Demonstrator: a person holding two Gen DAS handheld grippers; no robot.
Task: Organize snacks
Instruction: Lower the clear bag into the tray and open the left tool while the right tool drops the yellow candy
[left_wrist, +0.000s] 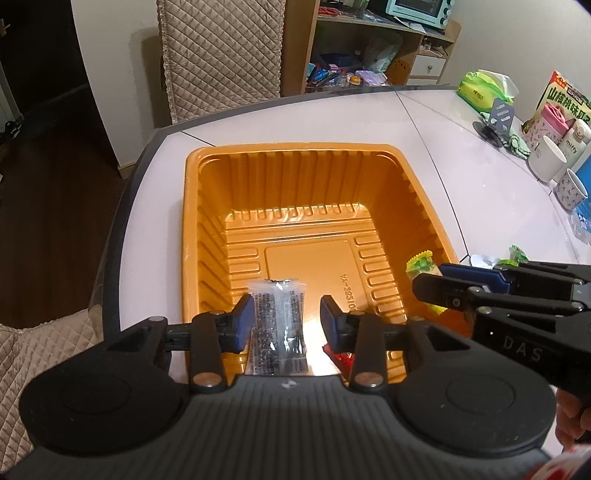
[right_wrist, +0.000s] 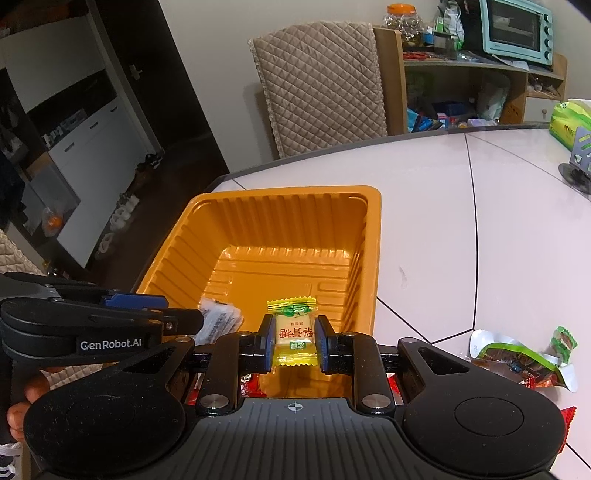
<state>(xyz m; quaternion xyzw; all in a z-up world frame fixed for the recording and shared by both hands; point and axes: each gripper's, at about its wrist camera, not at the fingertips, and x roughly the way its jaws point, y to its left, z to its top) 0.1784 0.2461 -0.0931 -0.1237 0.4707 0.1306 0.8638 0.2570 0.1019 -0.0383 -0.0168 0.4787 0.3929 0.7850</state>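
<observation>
The right gripper (right_wrist: 294, 345) pinches a yellow candy (right_wrist: 293, 334) above the orange tray (right_wrist: 373, 236) at frame centre, the left gripper (left_wrist: 287, 321) stands open around a clear packet (left_wrist: 277, 325), so release low inside.

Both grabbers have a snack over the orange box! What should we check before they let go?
1. Right hand-held gripper clamped on the yellow candy: ok, pads press both sides.
2. Left hand-held gripper gripping the clear packet: cannot tell; the packet sits between the pads, with a gap on one side.
3. Both snacks above the orange tray, inside its rim: ok.
4. Tray floor has room below: ok, mostly bare.
5. The two grippers apart from each other: ok, side by side without touching.
6. More snacks left on the table: ok, a green bag lies to the right.
</observation>
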